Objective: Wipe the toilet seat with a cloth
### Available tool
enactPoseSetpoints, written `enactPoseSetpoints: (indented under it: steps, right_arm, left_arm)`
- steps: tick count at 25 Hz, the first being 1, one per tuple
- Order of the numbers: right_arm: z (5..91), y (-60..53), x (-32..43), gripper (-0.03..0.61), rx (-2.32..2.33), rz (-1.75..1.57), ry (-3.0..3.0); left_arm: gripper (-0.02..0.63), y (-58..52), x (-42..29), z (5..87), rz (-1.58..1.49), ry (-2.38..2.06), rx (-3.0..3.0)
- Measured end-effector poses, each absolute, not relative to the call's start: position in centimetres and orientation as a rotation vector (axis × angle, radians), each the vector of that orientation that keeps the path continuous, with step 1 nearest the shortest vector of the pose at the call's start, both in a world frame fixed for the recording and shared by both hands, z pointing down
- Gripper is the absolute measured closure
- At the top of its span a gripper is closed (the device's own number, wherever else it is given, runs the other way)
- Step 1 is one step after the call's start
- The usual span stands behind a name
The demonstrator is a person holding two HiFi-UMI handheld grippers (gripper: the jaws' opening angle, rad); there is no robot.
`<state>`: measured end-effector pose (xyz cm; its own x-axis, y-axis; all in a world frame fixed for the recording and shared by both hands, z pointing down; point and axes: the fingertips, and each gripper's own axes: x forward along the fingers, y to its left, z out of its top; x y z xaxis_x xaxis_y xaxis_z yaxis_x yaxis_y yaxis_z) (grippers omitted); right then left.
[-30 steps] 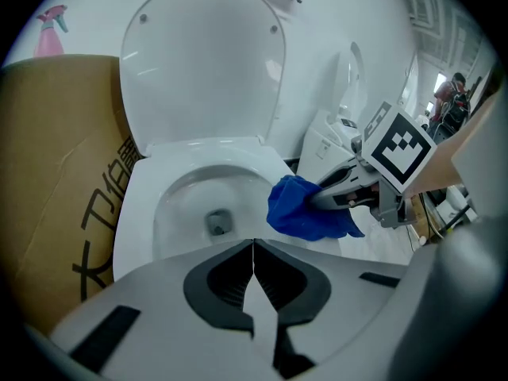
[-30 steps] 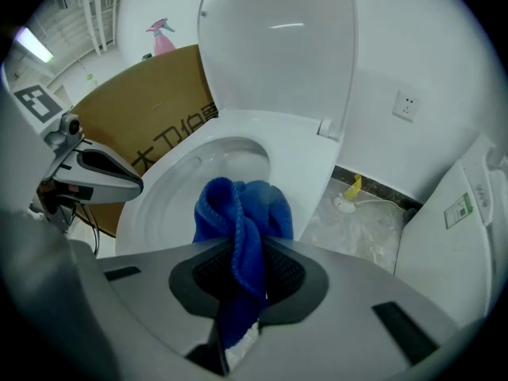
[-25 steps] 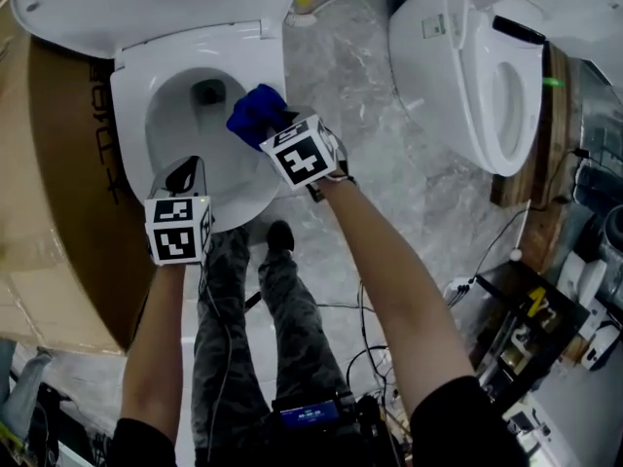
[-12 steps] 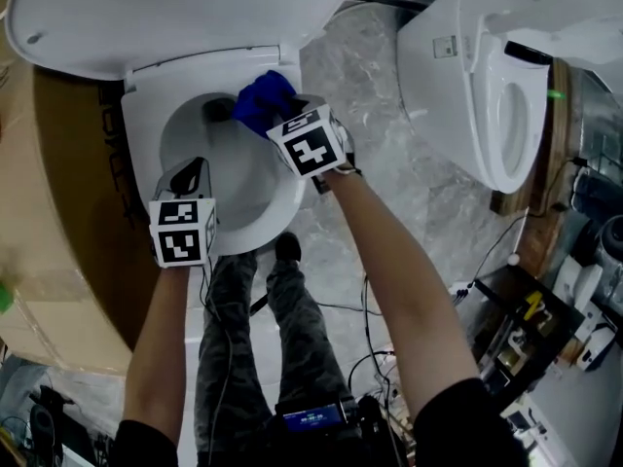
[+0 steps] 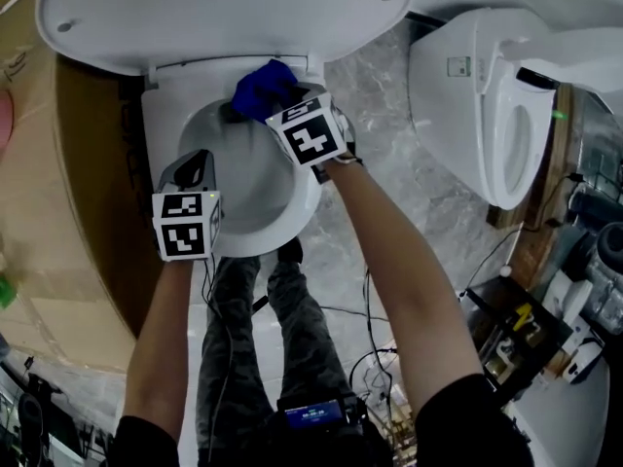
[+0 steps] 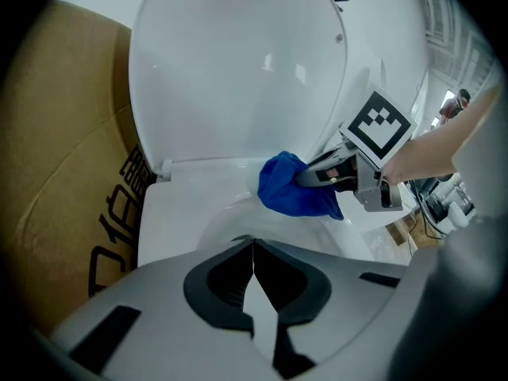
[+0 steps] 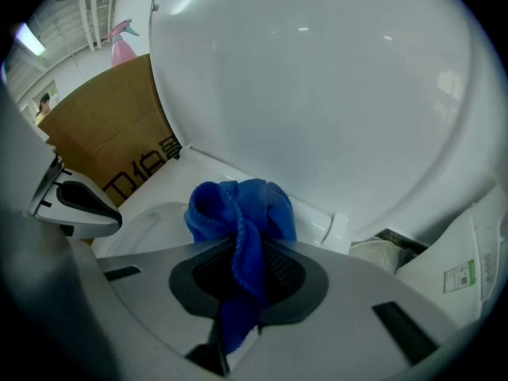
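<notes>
The white toilet seat (image 5: 162, 134) lies down with its lid (image 5: 224, 8) raised behind it. My right gripper (image 5: 279, 101) is shut on a bunched blue cloth (image 5: 263, 88), which rests on the back of the seat next to the hinge. The same cloth (image 7: 238, 213) fills the right gripper view, pinched between the jaws, and shows as a blue wad (image 6: 294, 187) in the left gripper view. My left gripper (image 5: 191, 166) hangs over the seat's left rim, jaws shut with nothing in them (image 6: 254, 254).
A second white toilet (image 5: 496, 95) stands at the right. A brown cardboard box (image 5: 88, 183) flanks the bowl on the left. The person's legs (image 5: 263, 329) stand in front of the bowl. Cables and gear (image 5: 526, 329) lie on the marble floor at the lower right.
The right gripper has carried the cloth from the seat's right side round to its back by the hinge. The left gripper has shifted the same way along the left rim.
</notes>
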<state>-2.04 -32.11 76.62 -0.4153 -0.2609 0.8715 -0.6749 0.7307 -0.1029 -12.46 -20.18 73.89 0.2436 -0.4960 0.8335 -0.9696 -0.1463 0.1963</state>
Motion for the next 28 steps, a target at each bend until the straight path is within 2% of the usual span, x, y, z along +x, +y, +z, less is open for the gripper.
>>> enactPoseSetpoints:
  steps: [17,28]
  right_arm:
    - [76.0,-32.6,-10.5,0.515,0.629,0.496,-2.032]
    - [74.5,-30.3,-9.5,0.515,0.698,0.575,-2.069]
  left_arm:
    - [0.601,-18.5,-14.7,72.9,0.709,-1.385,1.711]
    - [0.601,-17.4,-15.7,71.4,0.702,-1.393,1.766]
